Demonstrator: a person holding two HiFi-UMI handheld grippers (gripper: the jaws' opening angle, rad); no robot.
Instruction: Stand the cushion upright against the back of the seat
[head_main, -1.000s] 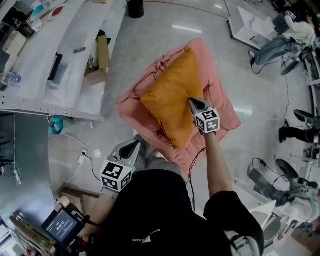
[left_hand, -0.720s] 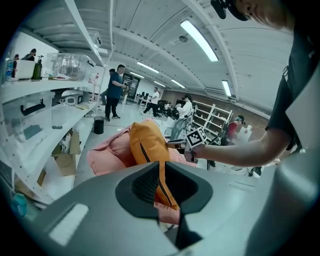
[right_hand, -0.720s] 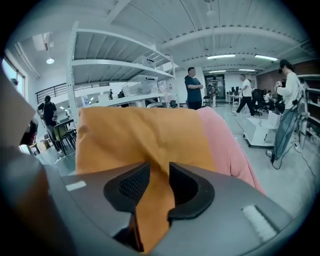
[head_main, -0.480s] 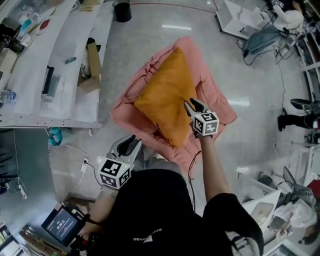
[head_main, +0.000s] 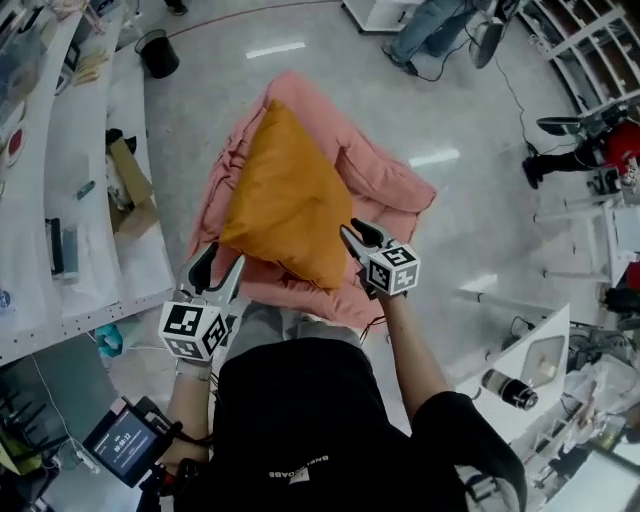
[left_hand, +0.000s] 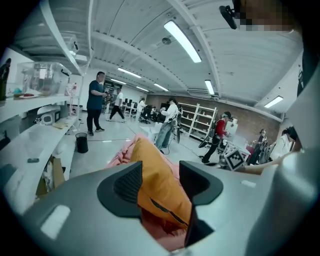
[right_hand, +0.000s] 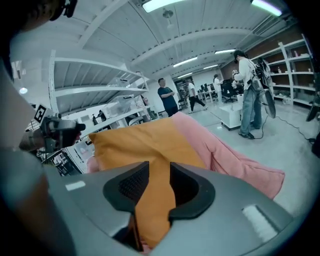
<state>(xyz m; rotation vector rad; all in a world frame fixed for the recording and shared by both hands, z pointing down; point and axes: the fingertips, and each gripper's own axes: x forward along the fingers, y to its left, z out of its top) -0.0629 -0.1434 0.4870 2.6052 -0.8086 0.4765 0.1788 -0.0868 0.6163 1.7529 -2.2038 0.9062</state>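
The orange cushion (head_main: 285, 205) leans on the crumpled pink seat (head_main: 385, 185) on the floor, one corner pointing at me. My left gripper (head_main: 218, 268) is at the cushion's near left edge. Its jaws have just been opening and stand wide, and in the left gripper view the cushion (left_hand: 150, 165) shows between them, untouched by the pads. My right gripper (head_main: 358, 237) is at the near right edge. Its jaws have also just been opening. In the right gripper view the cushion's (right_hand: 150, 145) edge runs through the narrow gap of my right gripper (right_hand: 156, 182), and I see no pad pressing on it.
White tables line the left, with a cardboard box (head_main: 130, 185) on them and a black bin (head_main: 158, 52) beyond. A white unit (head_main: 520, 370) stands at the right. Several people stand far off among shelves. A small screen (head_main: 125, 445) sits at my lower left.
Both grippers opened from shut. The left one came forward from beside my leg to the cushion's left edge. The right one slid back from the cushion's face to its near right edge.
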